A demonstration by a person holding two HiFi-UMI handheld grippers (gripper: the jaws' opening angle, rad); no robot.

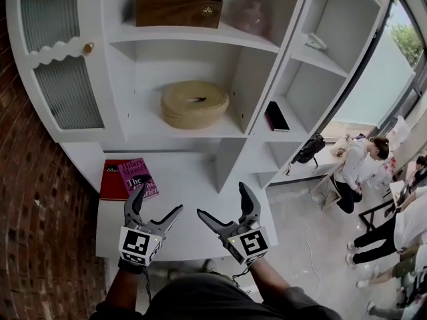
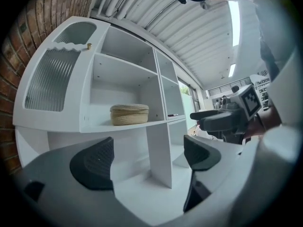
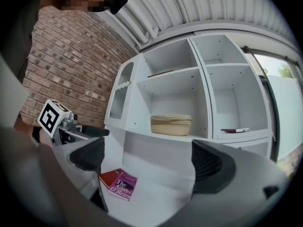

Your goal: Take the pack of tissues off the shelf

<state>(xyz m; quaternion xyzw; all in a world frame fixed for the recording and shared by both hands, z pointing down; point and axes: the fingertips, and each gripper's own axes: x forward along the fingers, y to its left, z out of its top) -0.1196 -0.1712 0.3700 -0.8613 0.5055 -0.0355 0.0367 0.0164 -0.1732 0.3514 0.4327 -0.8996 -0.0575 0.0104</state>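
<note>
Two grippers held empty in front of a white shelf [image 1: 143,122].
Left gripper [image 1: 159,200] and right gripper [image 1: 222,200] both have jaws apart; the pink pack of tissues [image 1: 250,19] lies far up, just right of a wooden box [image 1: 179,5].

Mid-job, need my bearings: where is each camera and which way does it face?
Head view: on the person's head, looking steeply down at the white shelf unit; both forearms, left gripper and right gripper show.
Left gripper view: on the left gripper, facing rightwards across the shelf unit; its open fingers and the right gripper show.
Right gripper view: on the right gripper, facing leftwards towards the brick wall; its open fingers and the left gripper show.
Shared: all see the round woven straw basket.
</note>
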